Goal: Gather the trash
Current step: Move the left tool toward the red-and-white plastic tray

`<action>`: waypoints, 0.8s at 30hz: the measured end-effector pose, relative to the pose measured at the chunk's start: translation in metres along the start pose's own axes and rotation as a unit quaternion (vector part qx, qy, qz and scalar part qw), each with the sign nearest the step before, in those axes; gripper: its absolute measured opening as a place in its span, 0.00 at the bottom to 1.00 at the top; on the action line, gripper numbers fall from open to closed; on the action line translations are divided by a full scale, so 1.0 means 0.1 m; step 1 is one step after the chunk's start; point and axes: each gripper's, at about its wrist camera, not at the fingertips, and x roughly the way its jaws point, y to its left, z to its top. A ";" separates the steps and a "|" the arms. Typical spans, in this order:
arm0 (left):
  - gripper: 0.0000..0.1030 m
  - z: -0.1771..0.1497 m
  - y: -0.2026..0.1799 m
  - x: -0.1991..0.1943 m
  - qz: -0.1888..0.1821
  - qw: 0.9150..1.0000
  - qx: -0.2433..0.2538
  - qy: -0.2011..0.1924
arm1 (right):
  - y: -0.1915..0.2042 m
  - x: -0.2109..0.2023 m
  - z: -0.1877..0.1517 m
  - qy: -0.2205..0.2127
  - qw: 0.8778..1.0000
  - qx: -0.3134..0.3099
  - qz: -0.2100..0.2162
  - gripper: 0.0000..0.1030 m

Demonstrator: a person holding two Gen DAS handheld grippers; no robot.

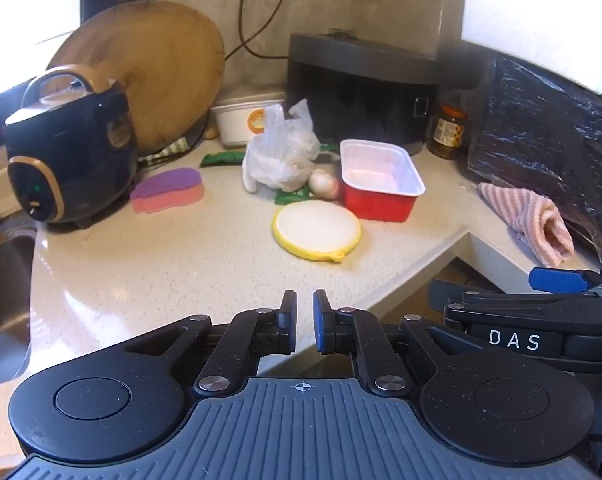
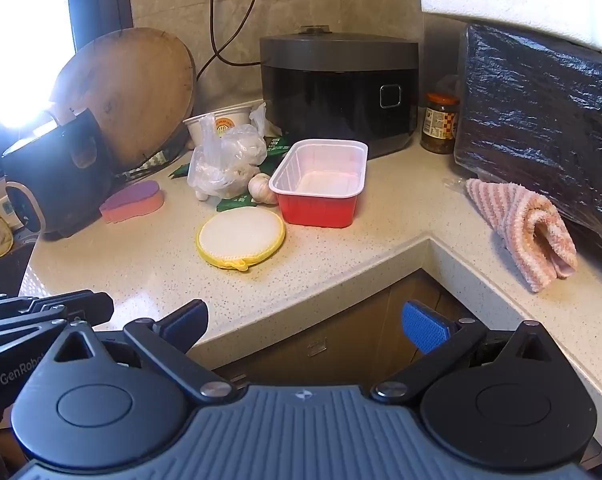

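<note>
Facing the table (image 2: 341, 264) corner, we count one red tray (image 2: 319, 182), one plastic bag (image 2: 225, 160), one round yellow-rimmed pad (image 2: 241, 238). Left hand-held gripper (image 1: 305, 314) nearly closed, empty; right hand-held gripper (image 2: 305, 326) wide open, empty.

Rice cooker (image 2: 339, 92), jar (image 2: 439, 123), striped towel (image 2: 521, 228), wooden board (image 2: 129, 88).
</note>
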 end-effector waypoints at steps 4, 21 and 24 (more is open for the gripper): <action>0.11 -0.01 0.01 0.00 0.001 1.000 -0.003 0.004 | 0.01 0.00 -0.01 0.002 1.000 0.000 0.002 1.00; 0.11 -0.01 0.07 0.07 -0.001 1.000 -0.009 0.013 | 0.02 0.07 -0.03 0.007 1.000 0.003 0.000 1.00; 0.11 0.00 0.09 0.09 0.000 1.000 -0.011 0.015 | 0.03 0.11 -0.01 0.006 1.000 0.005 0.000 1.00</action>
